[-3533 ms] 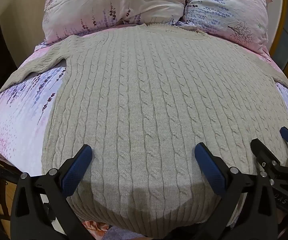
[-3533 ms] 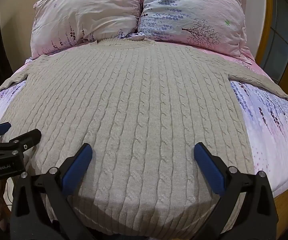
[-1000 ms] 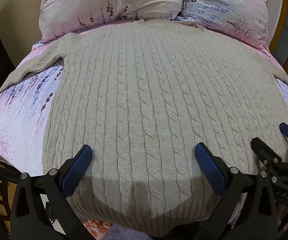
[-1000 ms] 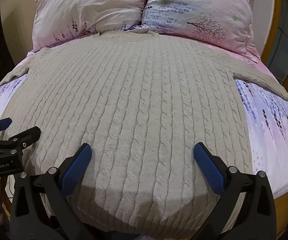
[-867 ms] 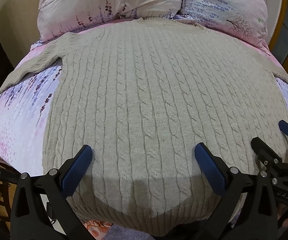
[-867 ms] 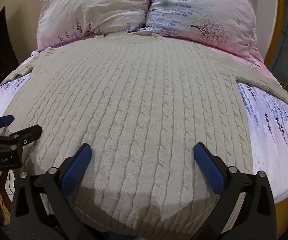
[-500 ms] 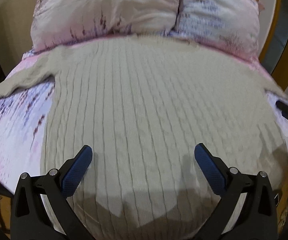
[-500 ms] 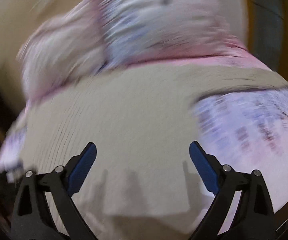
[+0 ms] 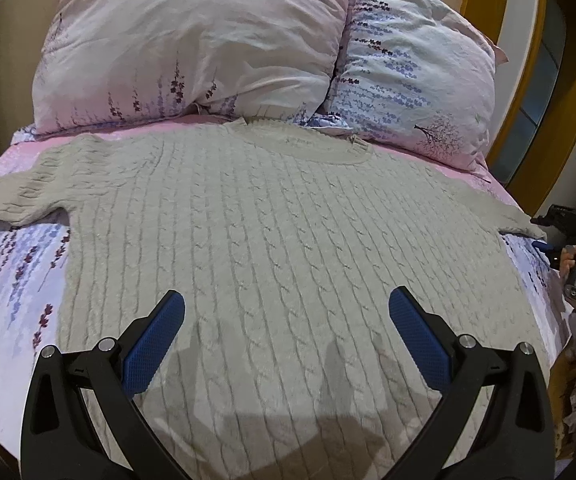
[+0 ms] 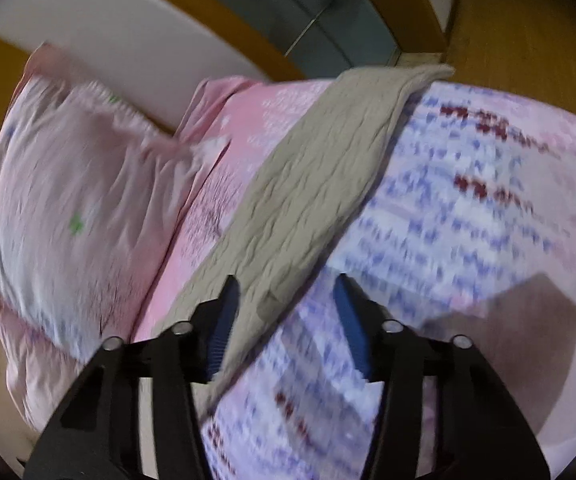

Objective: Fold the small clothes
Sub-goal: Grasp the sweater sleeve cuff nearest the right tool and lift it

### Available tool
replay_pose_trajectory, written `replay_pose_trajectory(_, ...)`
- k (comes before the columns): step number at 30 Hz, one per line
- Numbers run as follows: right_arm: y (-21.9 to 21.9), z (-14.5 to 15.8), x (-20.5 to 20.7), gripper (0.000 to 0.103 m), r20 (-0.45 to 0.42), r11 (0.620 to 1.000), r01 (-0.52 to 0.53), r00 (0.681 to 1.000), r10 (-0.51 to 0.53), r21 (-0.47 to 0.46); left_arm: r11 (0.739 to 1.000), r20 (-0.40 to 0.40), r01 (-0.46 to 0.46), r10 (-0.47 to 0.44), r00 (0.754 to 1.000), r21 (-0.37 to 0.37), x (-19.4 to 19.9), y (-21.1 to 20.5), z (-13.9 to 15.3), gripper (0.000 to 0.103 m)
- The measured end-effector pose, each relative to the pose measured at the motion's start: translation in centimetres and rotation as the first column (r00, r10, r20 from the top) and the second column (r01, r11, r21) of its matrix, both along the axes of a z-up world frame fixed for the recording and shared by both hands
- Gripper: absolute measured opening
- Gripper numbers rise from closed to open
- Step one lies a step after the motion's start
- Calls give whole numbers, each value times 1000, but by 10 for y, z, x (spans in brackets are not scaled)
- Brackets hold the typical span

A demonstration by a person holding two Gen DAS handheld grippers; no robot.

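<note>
A beige cable-knit sweater [image 9: 280, 240] lies flat, front up, on the bed, collar toward the pillows and both sleeves spread out. My left gripper [image 9: 288, 320] is open and empty, hovering over the sweater's lower body. My right gripper [image 10: 288, 300] is open over the sweater's right sleeve [image 10: 320, 168], its jaws straddling the sleeve's lower edge near the armpit. The right gripper also shows in the left wrist view [image 9: 560, 236] at the far right by the sleeve. The right wrist view is motion-blurred.
Two floral pillows [image 9: 192, 48] [image 9: 412, 76] stand at the head of the bed. The pink and lavender sheet [image 9: 12, 272] shows on both sides. A yellow wooden frame [image 9: 528, 80] and the wooden floor [image 10: 528, 20] lie to the right.
My right gripper has swung right from the sweater's hem to the right sleeve, and its jaws have narrowed. My left gripper has risen and moved forward over the sweater body.
</note>
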State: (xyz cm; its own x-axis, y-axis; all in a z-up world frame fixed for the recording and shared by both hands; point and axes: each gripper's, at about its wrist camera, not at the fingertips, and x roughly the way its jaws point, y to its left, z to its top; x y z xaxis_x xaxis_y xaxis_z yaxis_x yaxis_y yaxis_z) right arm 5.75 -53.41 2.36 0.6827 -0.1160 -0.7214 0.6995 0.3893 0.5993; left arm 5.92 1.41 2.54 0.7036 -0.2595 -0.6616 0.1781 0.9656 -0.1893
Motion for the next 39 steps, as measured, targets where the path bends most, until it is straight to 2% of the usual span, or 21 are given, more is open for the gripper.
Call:
replay_pose_trajectory(4, -21, -2, 9, 30, -8, 999, 41, 999, -41, -7, 999, 3, 2, -2, 1000, -35, 7, 6, -2, 102)
replay_pose_trajectory(8, -41, -3, 2, 25, -8, 996, 87, 996, -87, -17, 999, -5, 7, -7, 1000, -53, 14, 11, -1, 102)
replay_pose_trajectory(10, -44, -3, 9, 14, -32, 995, 91, 995, -92, -43, 997, -6, 4, -4, 1000, -77, 17, 15, -1, 102)
replay_pose_trajectory(12, -42, -1, 13, 9, -63, 993, 84, 994, -89, -83, 996, -5, -3, 2, 1000, -87, 20, 19, 0, 102)
replay_pose_trajectory(15, -29, 20, 20, 8, -55, 978, 63, 996, -75, -201, 993, 1, -8, 8, 1000, -115, 24, 26, 2, 102)
replay_pose_trajectory(17, -9, 47, 27, 8, -36, 946, 30, 998, -43, -321, 988, 12, -15, 17, 1000, -152, 24, 33, 2, 102)
replay_pose_trajectory(20, 34, 84, 47, 8, 14, 891, -74, 996, 90, -448, 975, 18, -36, 41, 999, -218, 25, 43, 3, 102)
replay_pose_trajectory(23, 93, 109, 70, 8, 37, 820, -212, 962, 272, -532, 967, 11, -53, 58, 998, -248, 27, 50, 2, 102)
replay_pose_trajectory(26, 152, 112, 94, 8, 34, 753, -367, 889, 457, -546, 967, 14, -57, 62, 998, -248, 26, 53, 2, 102)
replay_pose_trajectory(27, 177, 107, 104, 8, 20, 723, -440, 848, 530, -532, 968, 15, -55, 61, 998, -245, 26, 54, 2, 102)
replay_pose_trajectory(30, 228, 84, 123, 8, -24, 658, -584, 756, 654, -476, 970, 23, -54, 61, 998, -239, 24, 57, 4, 102)
replay_pose_trajectory(31, 248, 72, 127, 8, -50, 624, -640, 715, 697, -448, 970, 26, -54, 62, 998, -238, 24, 58, 4, 102)
replay_pose_trajectory(34, 289, 32, 137, 12, -139, 548, -760, 620, 772, -348, 968, 32, -55, 65, 997, -245, 24, 62, 6, 102)
replay_pose_trajectory(36, 296, 16, 139, 17, -152, 548, -785, 603, 783, -288, 967, 39, -53, 65, 997, -250, 25, 65, 7, 102)
replay_pose_trajectory(38, 286, 8, 135, 23, -93, 605, -768, 632, 769, -211, 966, 46, -51, 64, 997, -252, 25, 69, 8, 102)
replay_pose_trajectory(39, 276, 8, 132, 31, -54, 643, -745, 660, 749, -180, 967, 51, -49, 64, 997, -251, 27, 70, 10, 102)
